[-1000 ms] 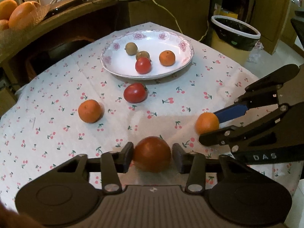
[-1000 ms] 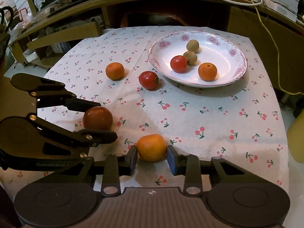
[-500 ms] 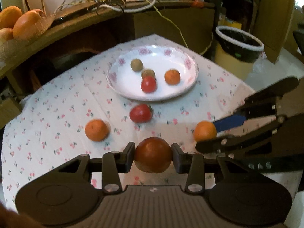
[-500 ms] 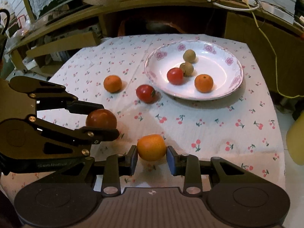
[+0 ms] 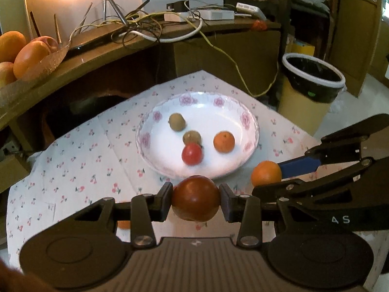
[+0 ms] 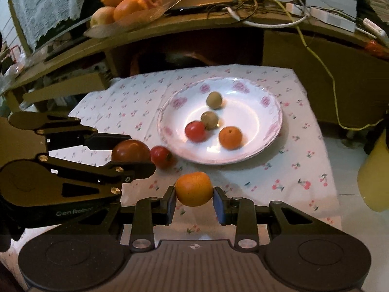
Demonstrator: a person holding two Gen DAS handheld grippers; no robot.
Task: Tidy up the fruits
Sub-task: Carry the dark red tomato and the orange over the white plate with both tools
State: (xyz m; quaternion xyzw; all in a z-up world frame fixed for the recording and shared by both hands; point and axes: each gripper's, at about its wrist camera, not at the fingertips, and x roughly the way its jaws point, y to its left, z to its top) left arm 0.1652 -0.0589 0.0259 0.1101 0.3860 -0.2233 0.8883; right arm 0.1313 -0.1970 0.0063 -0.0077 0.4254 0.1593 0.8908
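Observation:
My left gripper (image 5: 196,200) is shut on a dark red tomato (image 5: 196,198) and holds it above the cloth, short of the white floral plate (image 5: 145,141). My right gripper (image 6: 193,194) is shut on an orange (image 6: 193,189), also lifted, in front of the plate (image 6: 274,126). In the plate lie a red tomato (image 6: 195,131), an orange (image 6: 230,137) and two brownish-green fruits (image 6: 214,100). A red tomato (image 6: 161,157) lies on the cloth left of the plate. Another orange (image 5: 123,224) shows partly under my left gripper.
The table has a cherry-print cloth (image 6: 287,170). A wooden shelf behind holds a fruit bowl (image 6: 126,7) and tangled cables (image 5: 145,29). A bin with a black liner (image 5: 313,80) stands to the right of the table.
Both grippers have closed on their fruit, lifted them off the cloth and moved them toward the plate.

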